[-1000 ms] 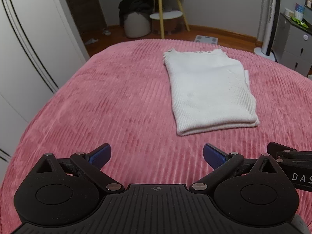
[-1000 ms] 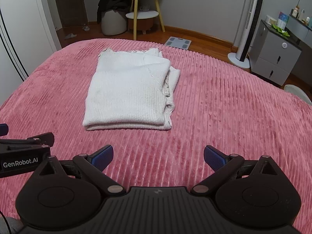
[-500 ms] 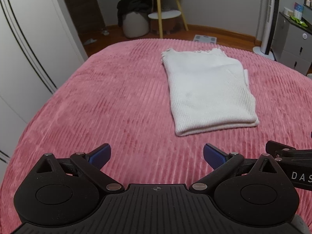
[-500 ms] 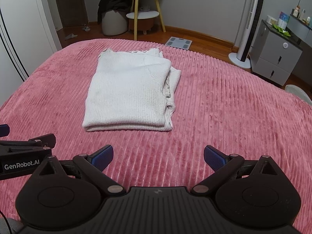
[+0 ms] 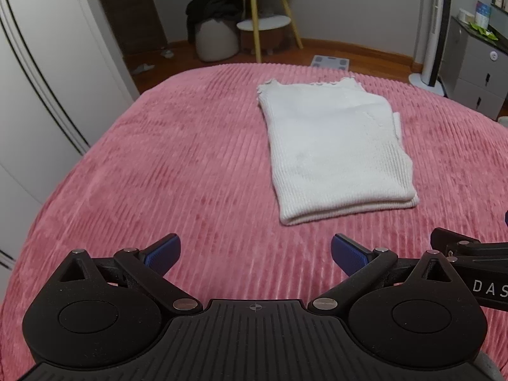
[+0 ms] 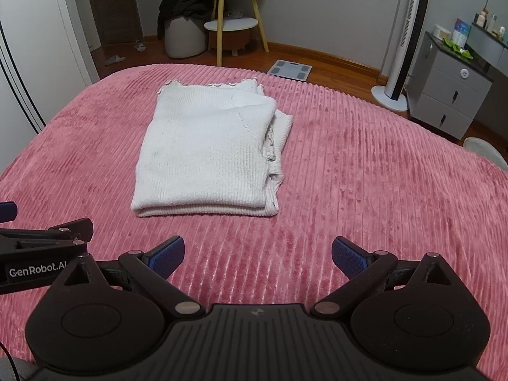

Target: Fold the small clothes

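My left gripper [image 5: 255,252] is spread wide with nothing between its blue pads, and my right gripper [image 6: 257,254] is the same, both hanging low over the pink ribbed bedspread [image 6: 365,190] on the near side, side by side. Ahead of them, apart from both, the white knit garment [image 6: 209,149] lies flat on the bedspread, already doubled into a rough rectangle with its rounded fold edge toward me and a scalloped hem at the far end. Along its right side an under layer sticks out past the top layer, a little ragged. If another fold is due, I judge I should pinch the two near corners through all the layers, lift evenly and lay them onto the far hem, keeping that loose side tucked so it does not spill wider.
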`<act>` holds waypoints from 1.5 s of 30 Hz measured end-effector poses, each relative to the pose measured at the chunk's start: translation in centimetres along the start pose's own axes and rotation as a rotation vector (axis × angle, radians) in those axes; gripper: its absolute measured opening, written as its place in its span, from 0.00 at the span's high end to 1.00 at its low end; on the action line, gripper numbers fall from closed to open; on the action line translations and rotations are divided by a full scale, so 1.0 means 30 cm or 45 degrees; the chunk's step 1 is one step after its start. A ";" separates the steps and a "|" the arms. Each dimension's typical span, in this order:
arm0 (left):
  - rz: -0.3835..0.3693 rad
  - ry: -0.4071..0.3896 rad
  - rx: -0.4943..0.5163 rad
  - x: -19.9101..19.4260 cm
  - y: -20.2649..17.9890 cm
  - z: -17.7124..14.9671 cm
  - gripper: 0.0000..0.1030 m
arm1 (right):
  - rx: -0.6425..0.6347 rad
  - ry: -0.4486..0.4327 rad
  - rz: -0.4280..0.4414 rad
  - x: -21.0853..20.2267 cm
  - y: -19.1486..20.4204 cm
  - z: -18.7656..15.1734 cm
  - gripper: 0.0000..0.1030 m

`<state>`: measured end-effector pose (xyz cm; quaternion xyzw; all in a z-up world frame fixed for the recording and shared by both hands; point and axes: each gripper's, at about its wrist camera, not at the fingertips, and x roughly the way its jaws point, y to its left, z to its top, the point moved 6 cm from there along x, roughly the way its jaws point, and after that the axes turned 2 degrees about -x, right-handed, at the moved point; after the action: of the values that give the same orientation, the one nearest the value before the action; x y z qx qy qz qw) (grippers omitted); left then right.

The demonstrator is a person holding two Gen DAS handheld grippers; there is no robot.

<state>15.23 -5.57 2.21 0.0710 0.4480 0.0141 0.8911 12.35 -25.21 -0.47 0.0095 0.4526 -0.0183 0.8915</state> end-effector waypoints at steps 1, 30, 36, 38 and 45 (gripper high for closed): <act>-0.001 0.001 0.002 0.000 -0.001 0.000 0.00 | 0.002 0.000 0.001 0.001 -0.002 0.000 0.04; 0.001 0.000 0.001 0.008 -0.015 0.009 0.00 | 0.039 0.005 0.004 0.018 -0.027 0.003 0.04; -0.005 -0.009 0.005 0.003 -0.023 0.013 0.00 | 0.046 -0.002 0.007 0.019 -0.028 0.004 0.04; -0.004 -0.010 0.004 0.002 -0.025 0.016 0.00 | 0.051 -0.003 0.010 0.019 -0.030 0.005 0.04; -0.006 -0.036 -0.008 -0.003 -0.026 0.017 0.00 | 0.056 -0.003 0.007 0.019 -0.031 0.003 0.04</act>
<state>15.56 -6.41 2.49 0.0675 0.4356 0.0124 0.8975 12.74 -26.17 -0.88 0.0304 0.4510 -0.0256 0.8917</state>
